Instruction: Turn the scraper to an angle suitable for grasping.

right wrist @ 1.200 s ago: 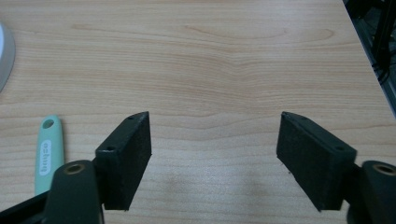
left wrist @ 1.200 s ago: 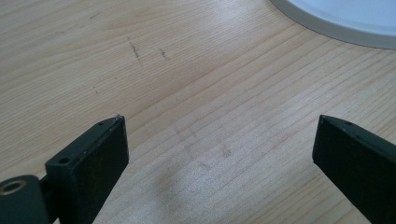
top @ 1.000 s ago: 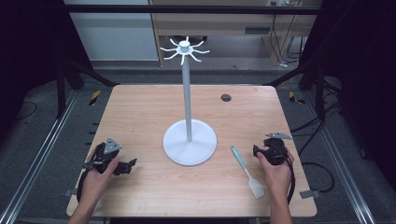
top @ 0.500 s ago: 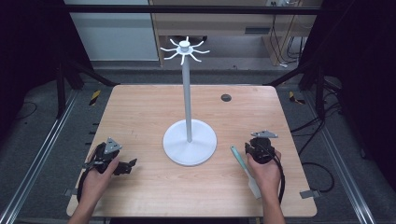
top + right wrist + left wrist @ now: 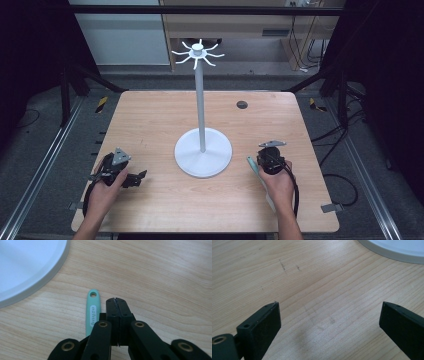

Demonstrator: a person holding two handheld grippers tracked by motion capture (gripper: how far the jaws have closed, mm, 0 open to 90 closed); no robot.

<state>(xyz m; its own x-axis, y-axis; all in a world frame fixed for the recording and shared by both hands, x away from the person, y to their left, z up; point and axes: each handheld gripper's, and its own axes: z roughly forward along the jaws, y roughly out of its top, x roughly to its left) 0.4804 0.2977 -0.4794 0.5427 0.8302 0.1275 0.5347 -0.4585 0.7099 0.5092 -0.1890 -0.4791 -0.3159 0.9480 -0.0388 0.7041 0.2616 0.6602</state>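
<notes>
Right tool (image 5: 116, 300) hung pinched tight on nothing just beside the mint-handled spatula (image 5: 92, 312) lying flat near the stand base (image 5: 203, 152); it needed to spread, shift across, straddle the handle squarely; left tool (image 5: 329, 315) gaped wide, idle.

A tall white metal hook stand with a round base (image 5: 203, 150) stands at the middle of the pale wooden table (image 5: 150, 115). Right of the base lies a mint-green plastic spatula handle (image 5: 92, 310), just beside the right gripper (image 5: 116, 301). The left gripper (image 5: 135, 178) sits near the table's front left. A small dark round grommet (image 5: 242, 104) lies behind, toward the far right.
</notes>
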